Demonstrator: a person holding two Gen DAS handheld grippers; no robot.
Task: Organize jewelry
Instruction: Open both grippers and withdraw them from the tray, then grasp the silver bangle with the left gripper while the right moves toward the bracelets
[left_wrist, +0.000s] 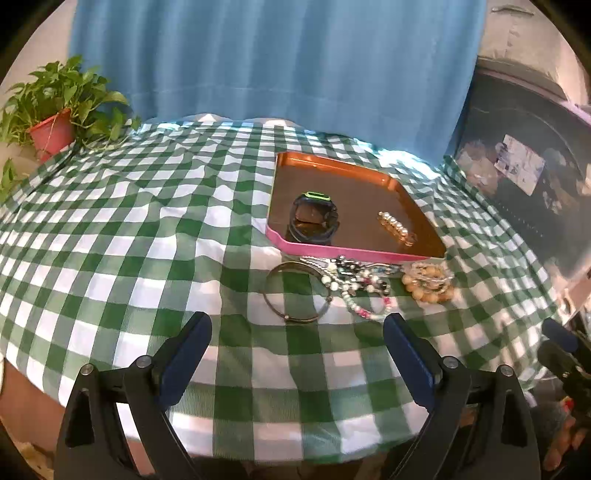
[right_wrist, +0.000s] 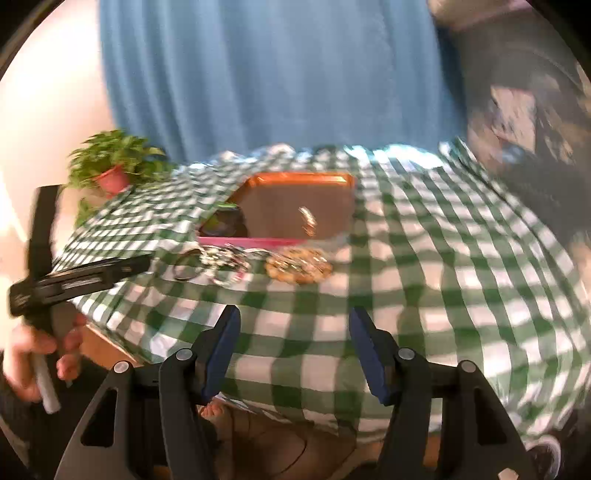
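Observation:
A pink-rimmed copper tray (left_wrist: 388, 181) (right_wrist: 258, 242) lies on the green checked cloth. In it are a black watch with a green edge (left_wrist: 314, 219) (right_wrist: 221, 223) and a pearl hair clip (left_wrist: 397, 229) (right_wrist: 307, 220). In front of the tray lie a thin metal bangle (left_wrist: 295, 293) (right_wrist: 188, 266), tangled bead strings (left_wrist: 354, 284) (right_wrist: 229, 264) and a tan bead bracelet (left_wrist: 428, 282) (right_wrist: 299, 267). My left gripper (left_wrist: 297, 332) hangs open and empty just short of the bangle. My right gripper (right_wrist: 294, 325) is open and empty, well back from the jewelry. The right wrist view is blurred.
A potted plant in a red pot (left_wrist: 51, 131) (right_wrist: 112, 179) stands at the far left corner. A blue curtain (left_wrist: 280, 55) hangs behind the table. A hand (right_wrist: 33, 350) holds the other gripper's handle at the left. The cloth's front edge (left_wrist: 295, 454) drops close below me.

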